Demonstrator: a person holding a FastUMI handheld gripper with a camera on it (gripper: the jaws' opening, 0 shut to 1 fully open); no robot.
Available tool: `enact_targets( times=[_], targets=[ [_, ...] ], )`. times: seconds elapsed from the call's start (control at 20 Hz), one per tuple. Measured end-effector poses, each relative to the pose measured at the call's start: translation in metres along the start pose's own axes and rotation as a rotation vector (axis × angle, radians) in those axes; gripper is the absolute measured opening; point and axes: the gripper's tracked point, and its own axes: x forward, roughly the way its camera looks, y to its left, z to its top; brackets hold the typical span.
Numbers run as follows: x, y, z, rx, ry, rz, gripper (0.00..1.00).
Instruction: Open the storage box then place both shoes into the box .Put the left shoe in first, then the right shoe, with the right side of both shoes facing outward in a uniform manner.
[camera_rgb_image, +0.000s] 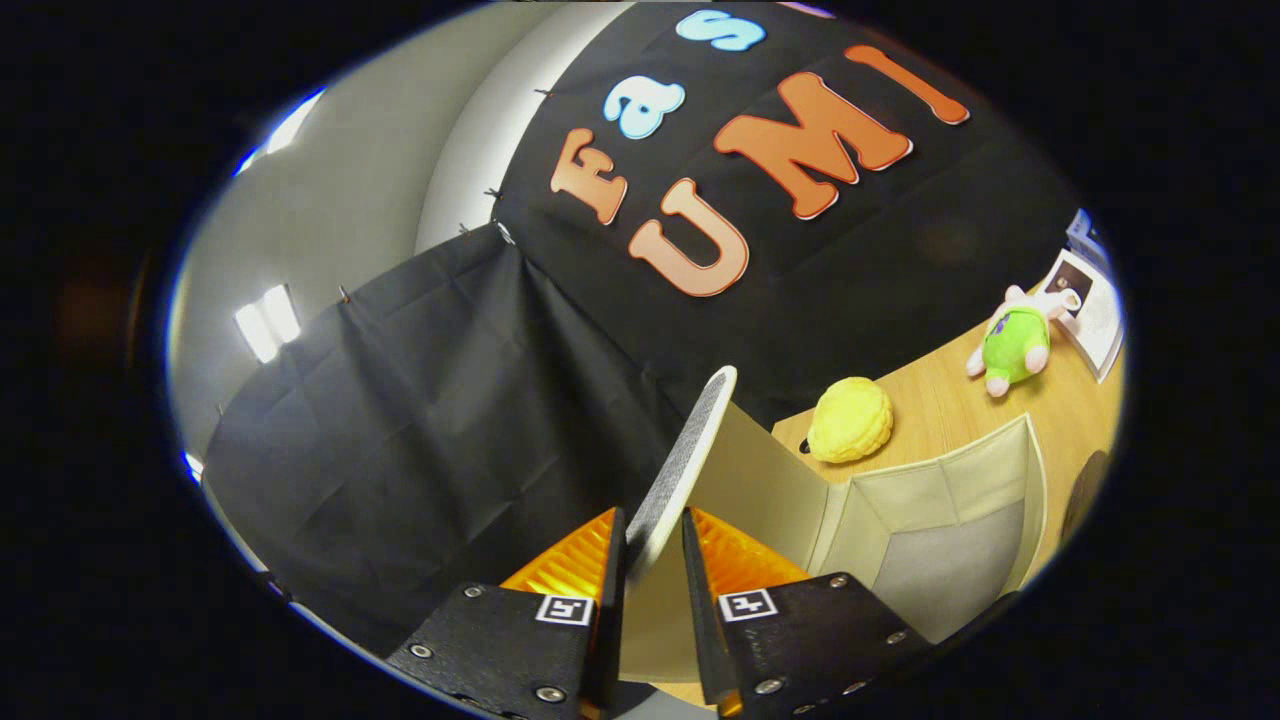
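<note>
Gripper (655, 545) fingers clamp the free edge of the lid (685, 455) of the storage box (935, 500) — both fingers press on the thin panel, one on each face, with the lid's rounded edge rising beyond the fingertips. The lid stands raised and tilted, so the box interior is exposed: cream walls and a grey floor, with nothing visible inside. The box sits on the wooden table (950, 410), just ahead and to the right of the fingers. Neither shoe can be located from this view.

The step in hand appears to be opening the box. To do it well:

- Keep the grip near the lid's edge and follow the hinge arc — do not pull straight up, or the light box may lift or slide.
- Swing the lid fully back until it rests open unaided before releasing.
- Release gently so the lid does not fall shut.

A yellow plush toy (850, 420) and a green plush toy (1015, 345) lie beyond the box, well clear of the lid's path.
</note>
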Motion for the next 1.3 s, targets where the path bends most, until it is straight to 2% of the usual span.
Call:
enact_targets(
  times=[0.05,0.15,0.2,0.25,0.55,0.85,1.15,1.3],
  targets=[
    [0.005,0.001,-0.009,-0.026,0.018,-0.016,0.38],
    [0.009,0.0,-0.017,-0.07,0.024,-0.043,0.7],
    [0.01,-0.002,-0.018,-0.097,0.024,-0.058,0.92],
    [0.011,-0.006,-0.022,-0.124,0.024,-0.075,0.98],
    [-0.017,-0.039,-0.017,-0.258,-0.003,-0.178,0.98],
    [-0.071,-0.101,0.015,-0.421,-0.066,-0.338,0.98],
    [-0.148,-0.189,0.042,-0.508,-0.134,-0.554,0.98],
    [-0.177,-0.233,0.041,-0.53,-0.121,-0.643,0.98]
  ],
)
